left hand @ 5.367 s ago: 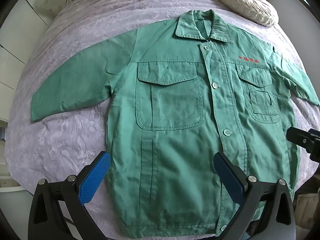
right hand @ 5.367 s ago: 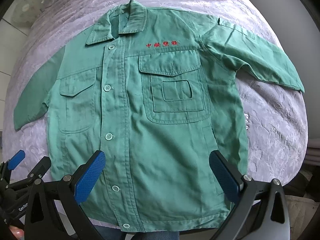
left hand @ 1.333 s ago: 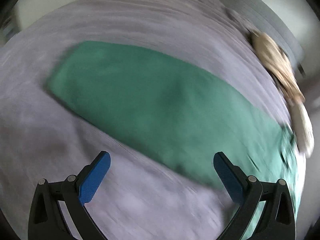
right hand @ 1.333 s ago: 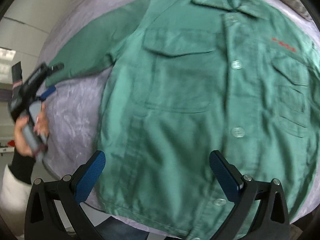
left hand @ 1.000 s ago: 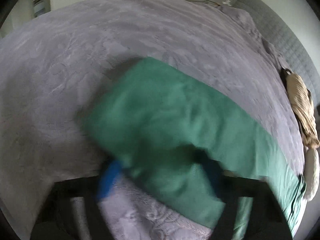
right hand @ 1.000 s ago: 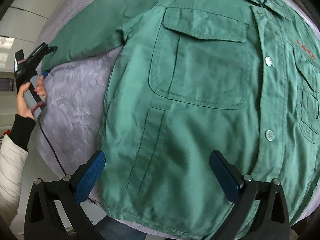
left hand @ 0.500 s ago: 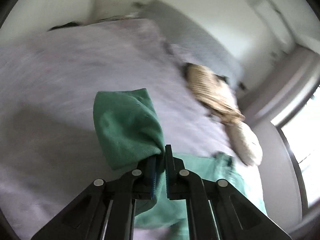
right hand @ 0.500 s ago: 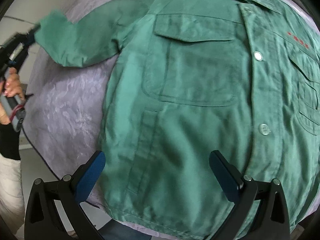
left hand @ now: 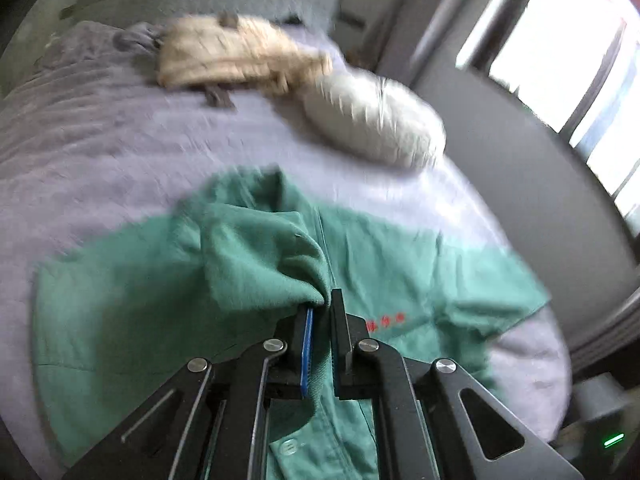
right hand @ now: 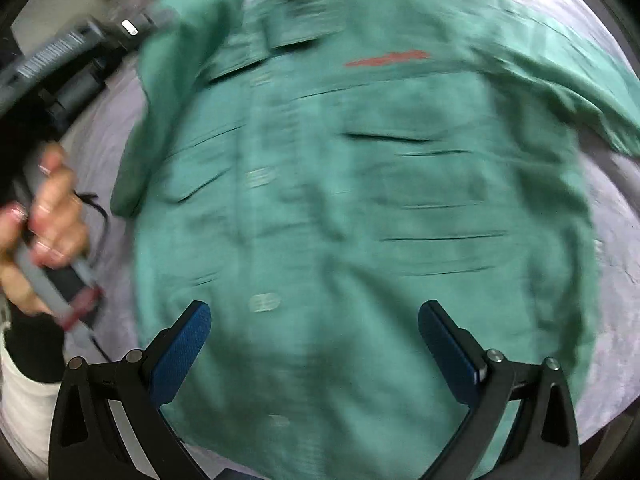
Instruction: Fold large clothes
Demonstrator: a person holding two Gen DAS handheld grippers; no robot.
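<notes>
Both views were motion-smeared. Red lettering point(right hand: 387, 58) on the jacket point(right hand: 360, 208), far ahead of the right tongs point(right hand: 314, 344), was unreadable. Buttons point(right hand: 264, 303) were streaks. The left tongs point(left hand: 320, 316) hid the pinched sleeve point(left hand: 260, 264) edge. The jacket hem ran behind both tongs' arms. The left hand point(right hand: 48, 220) was cut by the frame edge.

Left gripper point(left hand: 322, 312): black linkage arms, silver pivot screws, blue textured pads. Right gripper point(right hand: 314, 334): same black frame, silver screws, blue pads. Left hand point(right hand: 52, 216): wore a black cuff under a white sleeve point(right hand: 18, 412); grey handle, black cable.
</notes>
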